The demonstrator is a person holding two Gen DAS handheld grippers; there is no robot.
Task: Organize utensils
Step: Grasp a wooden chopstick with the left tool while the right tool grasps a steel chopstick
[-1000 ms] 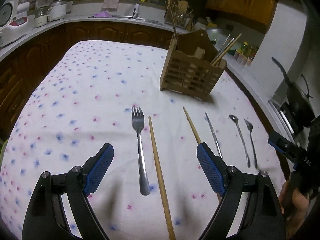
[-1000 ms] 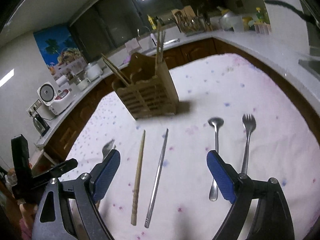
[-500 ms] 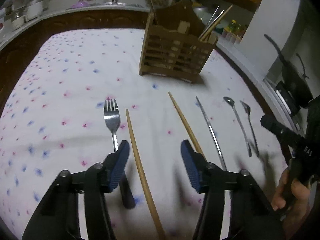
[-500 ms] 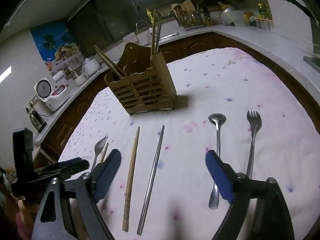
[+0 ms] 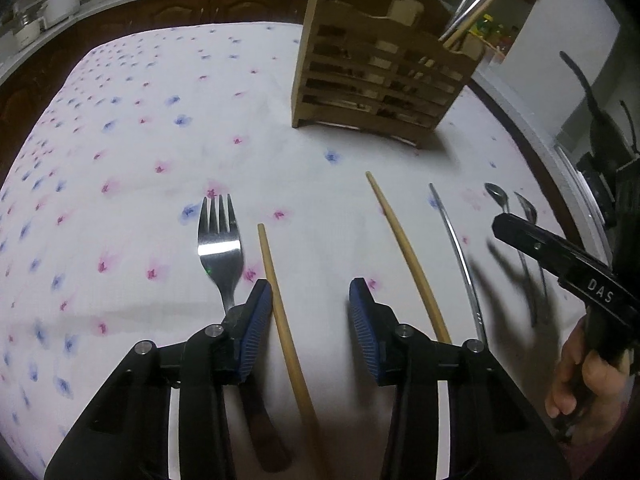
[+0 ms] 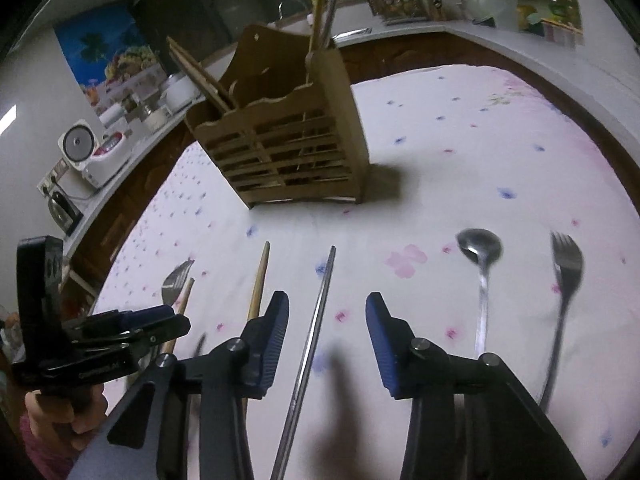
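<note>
So, six utensils were laid out in a row on the counter (image 5: pixel 120 128), which was covered with a white flowered cloth. From the left-hand side: a large fork (image 5: pixel 220 248), a wooden chopstick (image 5: pixel 288 344), a second wooden chopstick (image 5: pixel 408 264), a metal chopstick (image 6: pixel 312 340), a spoon (image 6: pixel 482 276) and a small fork (image 6: pixel 564 280). A slatted wooden utensil holder (image 5: pixel 376 76) was parked further back on the cloth, well apart from the row, with a few chopsticks already stuck in its compartments.

The left tongs (image 5: pixel 310 316) were held low over the first wooden chopstick, which was straddled by the blue pads. The jaws had just been closing, but a gap was left on both sides, with the left pad just beside the stick, so nothing was gripped yet. The large fork's handle was partly hidden under the left finger.

Same story on the other side: the right tongs (image 6: pixel 326 336) were lowered over the metal chopstick, which ran up between the pads. The jaws had just been closing here too, but clear space could be seen on each side, so they were counted as open. The spoon and small fork were left lying untouched off to the right.
</note>
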